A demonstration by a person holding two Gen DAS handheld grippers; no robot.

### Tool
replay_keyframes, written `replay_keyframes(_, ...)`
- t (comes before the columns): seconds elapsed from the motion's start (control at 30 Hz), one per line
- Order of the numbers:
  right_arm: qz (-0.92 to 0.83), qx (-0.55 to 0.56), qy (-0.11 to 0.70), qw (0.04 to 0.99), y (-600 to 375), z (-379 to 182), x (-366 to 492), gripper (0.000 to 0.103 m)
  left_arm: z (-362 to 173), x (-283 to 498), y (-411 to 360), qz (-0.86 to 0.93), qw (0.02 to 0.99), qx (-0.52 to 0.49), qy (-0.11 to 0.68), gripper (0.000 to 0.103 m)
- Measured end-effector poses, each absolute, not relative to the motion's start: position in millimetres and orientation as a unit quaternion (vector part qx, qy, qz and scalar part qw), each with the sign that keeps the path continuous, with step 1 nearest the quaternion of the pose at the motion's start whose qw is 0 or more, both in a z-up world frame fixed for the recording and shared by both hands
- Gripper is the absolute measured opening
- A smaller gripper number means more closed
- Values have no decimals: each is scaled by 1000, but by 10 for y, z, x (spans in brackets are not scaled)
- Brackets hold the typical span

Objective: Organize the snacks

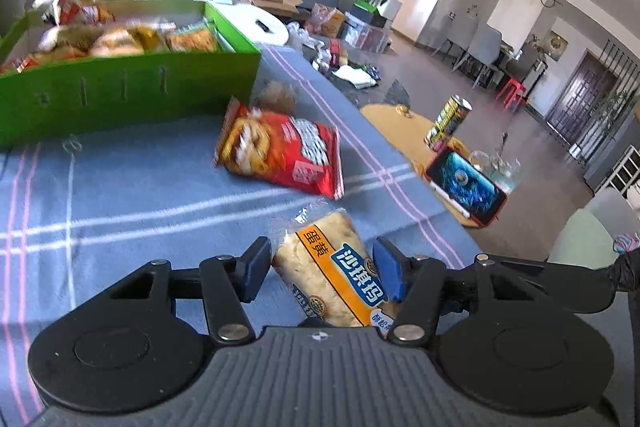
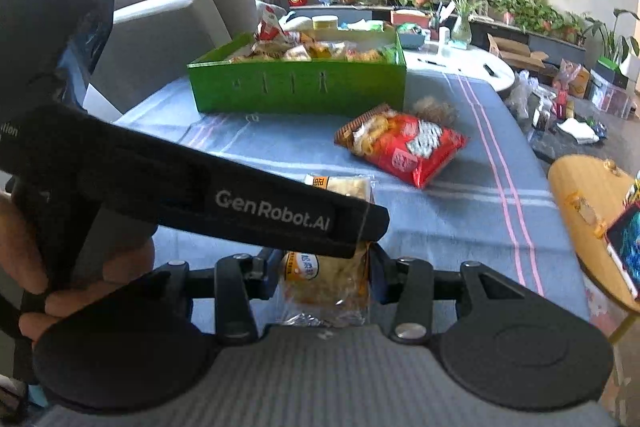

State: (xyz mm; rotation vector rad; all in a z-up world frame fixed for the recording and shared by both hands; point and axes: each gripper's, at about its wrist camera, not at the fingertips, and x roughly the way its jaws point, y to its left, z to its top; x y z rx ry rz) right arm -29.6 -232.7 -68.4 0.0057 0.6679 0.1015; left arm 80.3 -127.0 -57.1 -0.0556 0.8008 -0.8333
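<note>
1. The left hand-held gripper clamped the yellow pastry packet across its middle, just short of the red snack bag.
2. The right hand-held gripper straddled it, jaws wide.
3. Light, crinkly and crushable, it likely wanted a gentle mid-body hold.
4. The green box waited beyond the red snack bag.
</note>
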Motion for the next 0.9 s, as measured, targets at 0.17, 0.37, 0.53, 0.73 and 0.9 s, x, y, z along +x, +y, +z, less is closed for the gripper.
replay_keyframes(0.17, 66, -10, 313, 947, -2267, -558, -111, 92, -400, 976, -1170, -380, 851, -30, 361, 53)
replay_keyframes(0.37, 86, -18, 296, 951, -2200, -409, 186, 92, -209, 1259, -1055, -359, 866, -36, 346, 53)
replay_keyframes(0.53, 101, -23, 286, 953, -2157, -288, 452, 92, -60, 1509, -998, -347, 875, -40, 335, 53)
replay_keyframes(0.73, 110, -28, 272, 955, -2169, -156, 751, 92, 84, 1835, -985, -340, 882, -44, 323, 53)
replay_keyframes(0.9, 112, -26, 265, 957, -2224, -110, 1018, 92, 136, 2129, -1058, -338, 885, -39, 318, 53)
